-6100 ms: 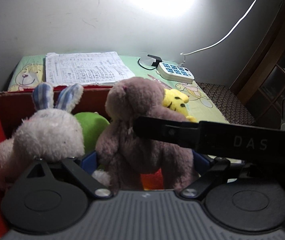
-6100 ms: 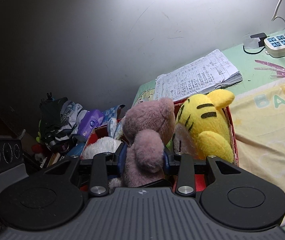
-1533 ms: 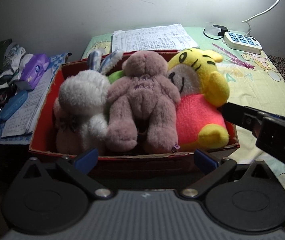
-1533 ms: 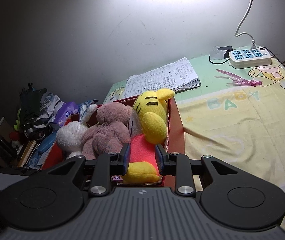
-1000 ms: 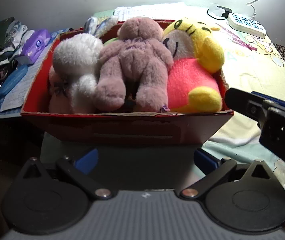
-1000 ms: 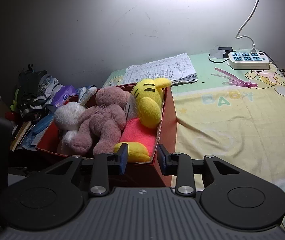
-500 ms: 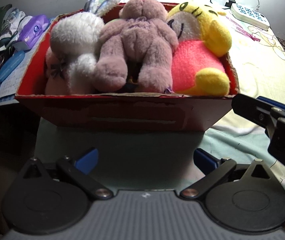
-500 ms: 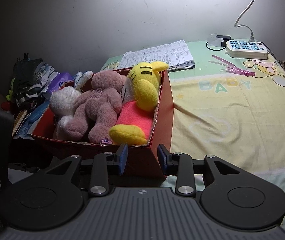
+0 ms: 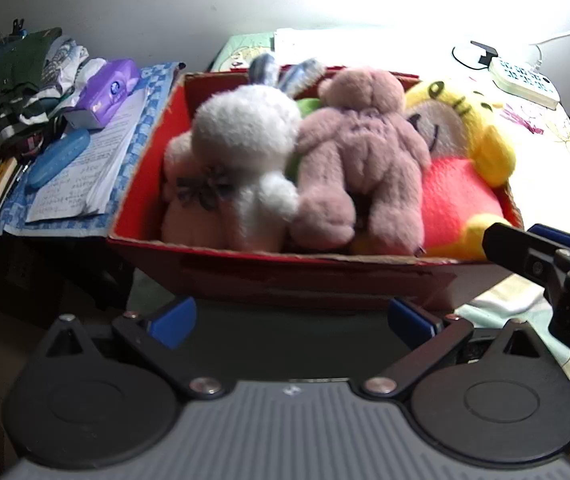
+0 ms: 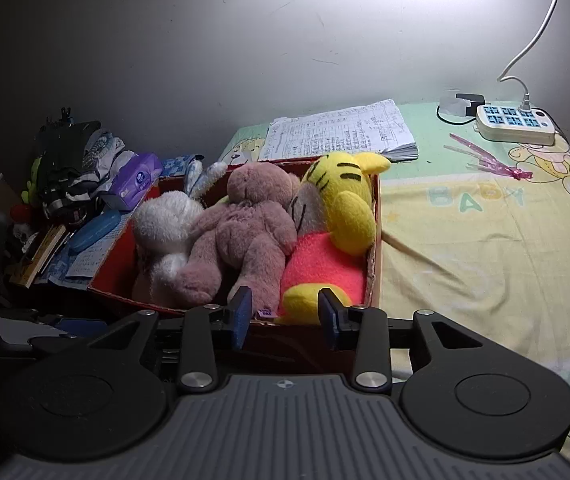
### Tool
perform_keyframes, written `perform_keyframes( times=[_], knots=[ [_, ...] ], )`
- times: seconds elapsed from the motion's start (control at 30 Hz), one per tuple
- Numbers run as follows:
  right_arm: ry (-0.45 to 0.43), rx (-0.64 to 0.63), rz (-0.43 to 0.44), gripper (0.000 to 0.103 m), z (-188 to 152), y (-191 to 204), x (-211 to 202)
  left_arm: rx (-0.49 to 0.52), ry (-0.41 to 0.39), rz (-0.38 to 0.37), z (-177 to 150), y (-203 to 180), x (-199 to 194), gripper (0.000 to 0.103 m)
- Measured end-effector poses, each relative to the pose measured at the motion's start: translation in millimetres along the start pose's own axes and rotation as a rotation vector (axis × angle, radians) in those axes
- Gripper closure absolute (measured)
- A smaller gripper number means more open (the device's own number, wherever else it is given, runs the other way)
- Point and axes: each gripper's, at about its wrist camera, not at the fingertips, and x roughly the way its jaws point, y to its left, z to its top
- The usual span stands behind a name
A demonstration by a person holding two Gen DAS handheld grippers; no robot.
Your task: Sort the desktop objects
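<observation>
Both of my tools have pulled back from the red box (image 10: 377, 240) since six seconds ago, when my right one was clamped around the pink-brown bear's middle and my left sat low among the toys. Nearest me now, my left hand-held gripper (image 9: 291, 318) is spread wide and empty, its blue pads short of the box's front wall. My right hand-held gripper (image 10: 285, 316) is released too, with a narrower gap and nothing between its fingers, hanging at the near rim of the box. In the left view its black body shows at 3 o'clock. Just past the rim, the toys lie packed side by side: the white rabbit (image 10: 165, 224) at about 10 o'clock, the pink-brown bear (image 10: 245, 232) face down in the middle, and the yellow tiger (image 10: 345, 208) in its red-orange shirt against the right wall. A bit of green plush (image 9: 309, 106) peeps out behind the bear. Farther off at 12 o'clock a stack of papers (image 10: 341, 132) lies behind the box, with the power strip (image 10: 515, 120) at 2 o'clock and a pink plastic strip (image 10: 485, 160) beside it on the tabletop's cartoon-printed cloth (image 10: 485, 240). I judge the plush sorting is done, since all the toys sit in the box. Loose items remain at 9 o'clock: a purple tissue pack (image 10: 135, 184), a blue case (image 10: 95, 230), and books, which may still need tidying.
</observation>
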Motion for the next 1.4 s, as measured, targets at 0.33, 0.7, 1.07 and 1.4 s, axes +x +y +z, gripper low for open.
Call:
perform_keyframes(
  times=[0.33,0.7,1.07,1.4],
  knots=[
    [-0.057,0.000,-0.083,0.060,10,25,9,0.011,-0.038,0.013,19,30,3,0.001],
    [-0.063,0.067,-0.157,0.048,10,31,19,0.050,-0.061,0.017,30,36,10,0.001],
    [-0.025,0.090,-0.195,0.044,3,21,21,0.097,-0.033,-0.042,26,22,18,0.001],
    [-0.030,0.085,-0.193,0.043,11,10,21,0.111,-0.035,-0.044,32,7,16,0.001]
  ],
)
